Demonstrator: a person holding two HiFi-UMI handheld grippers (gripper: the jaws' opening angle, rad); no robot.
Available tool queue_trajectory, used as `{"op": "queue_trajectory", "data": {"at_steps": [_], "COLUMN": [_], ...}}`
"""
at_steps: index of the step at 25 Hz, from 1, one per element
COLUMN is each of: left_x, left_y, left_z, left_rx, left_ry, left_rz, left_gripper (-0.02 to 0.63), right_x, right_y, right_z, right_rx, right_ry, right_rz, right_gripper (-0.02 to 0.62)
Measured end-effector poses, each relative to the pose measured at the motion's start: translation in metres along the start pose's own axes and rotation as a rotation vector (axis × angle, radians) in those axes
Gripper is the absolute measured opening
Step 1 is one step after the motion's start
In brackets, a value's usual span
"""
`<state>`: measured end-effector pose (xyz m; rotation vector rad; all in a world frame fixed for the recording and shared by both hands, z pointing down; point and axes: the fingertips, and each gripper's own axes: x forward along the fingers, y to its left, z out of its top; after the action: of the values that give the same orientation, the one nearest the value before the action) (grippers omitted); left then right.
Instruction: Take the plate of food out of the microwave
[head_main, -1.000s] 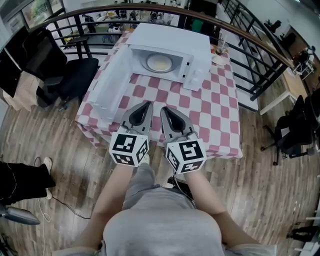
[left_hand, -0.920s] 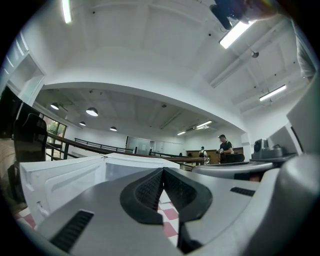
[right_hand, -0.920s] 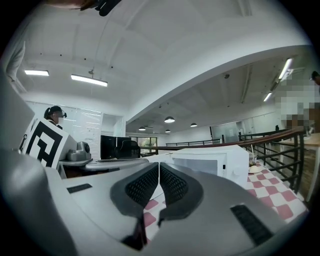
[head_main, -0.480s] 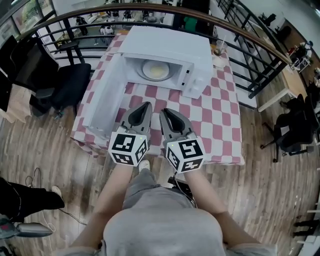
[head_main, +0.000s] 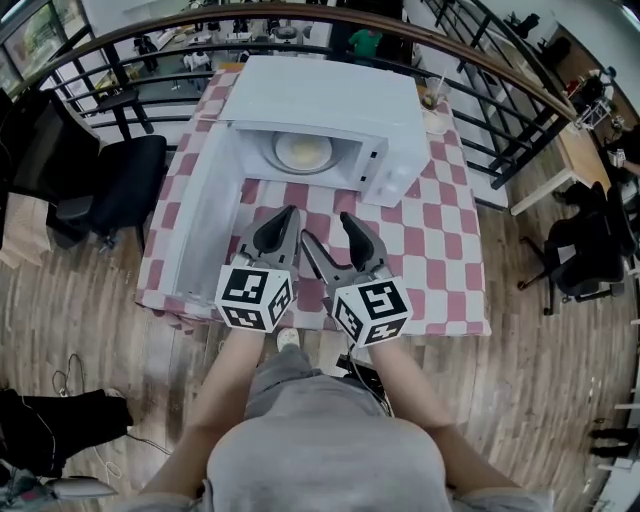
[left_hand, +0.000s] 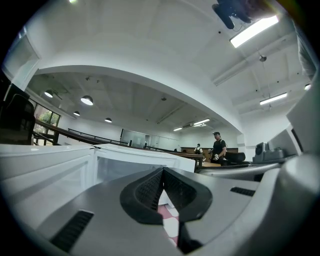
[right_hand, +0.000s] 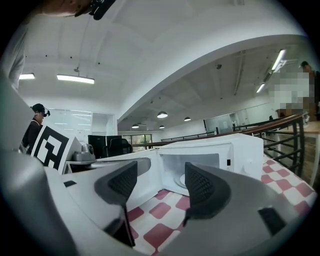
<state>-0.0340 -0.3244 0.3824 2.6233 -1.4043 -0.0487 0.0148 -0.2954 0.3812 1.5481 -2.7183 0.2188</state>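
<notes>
A: On the checked surface (head_main: 440, 240) a white microwave (head_main: 330, 100) is seen. Its door (head_main: 205, 225) is swung fully open, to the left in the head view.

B: Plate?

A: The plate of food (head_main: 303, 152) is located inside the microwave, lying flat in the cavity, with something pale on it. It is touched by neither gripper.

B: Gripper states?

A: On the left gripper (head_main: 288, 215) the jaws are pressed together and nothing is held. In the left gripper view the pads (left_hand: 150, 189) are seen closed tip to tip. On the right gripper (head_main: 326, 228) the jaws have just been opening and are now spread wide, with nothing gripped. In the right gripper view only the checked cloth and the open cavity are seen through the gap.

B: Position?

A: Both are held side by side over the near part of the surface, pointed level at the microwave and well short of the cavity.

B: Anything else?

A: A cup with a straw (head_main: 434, 102) is set near the microwave's far right corner. A black chair (head_main: 110, 185) is parked off the surface's left side.
</notes>
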Motion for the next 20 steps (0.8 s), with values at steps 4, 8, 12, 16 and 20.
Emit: {"op": "queue_trajectory", "data": {"at_steps": [4,8,12,16,20], "left_x": [0.011,0.022,0.035,0.045,0.053], "left_y": [0.016,0.030,0.042,0.053,0.067], "left_z": [0.000,-0.002,-0.009,-0.014,-0.016], "left_rx": [-0.007,-0.013,-0.020,-0.028,-0.039], "left_ry": [0.012,0.025,0.038,0.048,0.053], "left_rz": [-0.004,-0.008,-0.013,-0.018,-0.013], "left_gripper": [0.003,0.003,0.003,0.003,0.003], "right_x": [0.016,0.036,0.055,0.074,0.092], "right_y": [-0.010,-0.025,-0.040,-0.053,-0.060], "right_z": [0.002,-0.011,-0.020,-0.032,-0.047], "right_rx": [0.051,0.161,0.258,0.390,0.471], "right_ry": [-0.001,0.071,0.056,0.056,0.088], "right_rz": [-0.017,-0.043,-0.092,-0.136,-0.164], "right_gripper": [0.301,0.298,0.290,0.250,0.221]}}
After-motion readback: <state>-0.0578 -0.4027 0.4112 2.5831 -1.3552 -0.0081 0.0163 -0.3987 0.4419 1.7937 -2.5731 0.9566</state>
